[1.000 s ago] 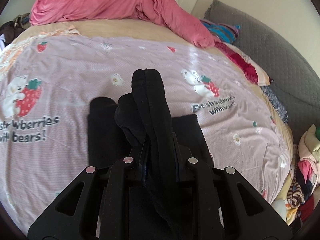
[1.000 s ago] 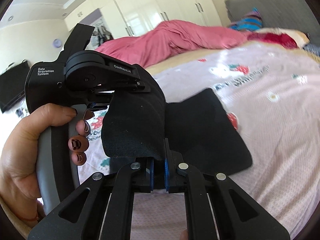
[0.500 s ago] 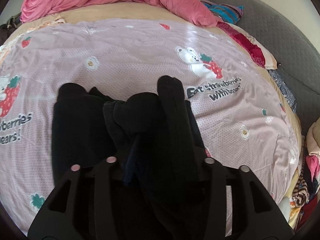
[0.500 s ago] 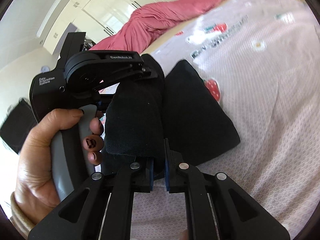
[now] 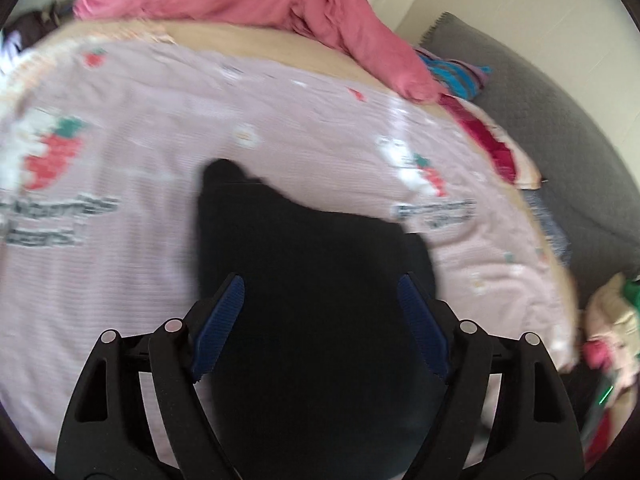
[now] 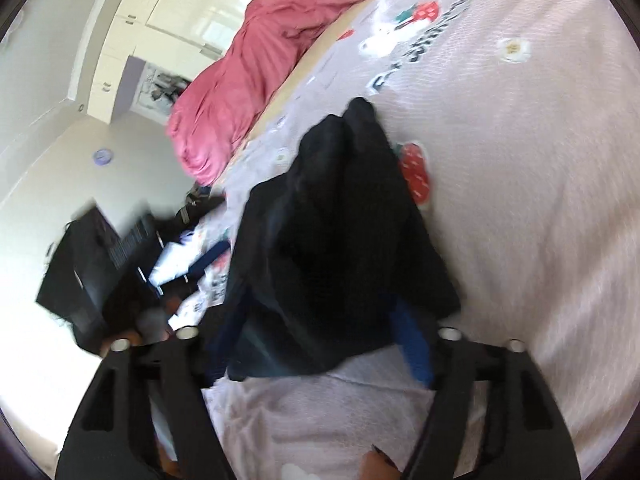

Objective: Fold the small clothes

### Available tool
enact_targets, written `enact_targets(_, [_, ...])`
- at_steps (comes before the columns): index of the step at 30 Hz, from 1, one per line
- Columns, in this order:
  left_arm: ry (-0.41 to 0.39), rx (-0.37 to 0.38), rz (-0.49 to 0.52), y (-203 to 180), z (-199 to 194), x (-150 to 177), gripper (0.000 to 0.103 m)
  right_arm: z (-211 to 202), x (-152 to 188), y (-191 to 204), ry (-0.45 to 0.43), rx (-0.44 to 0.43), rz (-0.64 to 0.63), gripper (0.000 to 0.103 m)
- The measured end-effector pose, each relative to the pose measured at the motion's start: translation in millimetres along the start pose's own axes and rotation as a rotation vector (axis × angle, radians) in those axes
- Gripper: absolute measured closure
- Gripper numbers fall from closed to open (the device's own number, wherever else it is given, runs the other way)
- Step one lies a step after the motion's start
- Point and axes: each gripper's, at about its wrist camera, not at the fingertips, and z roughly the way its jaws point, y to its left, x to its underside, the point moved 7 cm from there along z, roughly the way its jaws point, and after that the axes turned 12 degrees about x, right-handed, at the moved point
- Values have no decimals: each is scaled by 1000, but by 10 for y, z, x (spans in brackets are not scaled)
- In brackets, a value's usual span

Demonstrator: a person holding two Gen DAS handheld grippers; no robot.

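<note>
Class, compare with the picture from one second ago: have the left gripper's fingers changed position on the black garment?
Yes. The left gripper was clamped on the black garment before; now its blue pads stand wide apart, and the garment lies released on the strawberry bedspread.

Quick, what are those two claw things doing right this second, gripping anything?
Left gripper: open, holding nothing; the black garment lies on the bed between its fingers.
Right gripper: open, holding nothing, over the same garment.

Black garment [image 5: 312, 264] (bunched) on bedspread [image 5: 132, 160]
</note>
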Motion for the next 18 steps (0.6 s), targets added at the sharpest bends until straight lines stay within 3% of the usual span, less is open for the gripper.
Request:
enact_targets(6, [20, -78, 66, 227, -93, 251, 31, 253, -409, 3, 69, 77, -56, 31])
enact_targets(12, [13, -96, 124, 236, -135, 342, 29, 444, -516, 188, 86, 125, -188, 43])
enact_targets(14, [12, -100, 127, 231, -127, 353, 27, 498, -529, 201, 77, 164, -238, 52])
enact_targets(15, [12, -97, 126, 232, -125, 351, 27, 518, -553, 187, 65, 178, -249, 69])
enact_targets(16, [14, -94, 125, 235, -126, 352, 27, 509, -548, 169, 55, 177, -257, 77])
enact_targets(18, [11, -96, 126, 232, -143, 355, 27, 460, -560, 206, 21, 139, -271, 81])
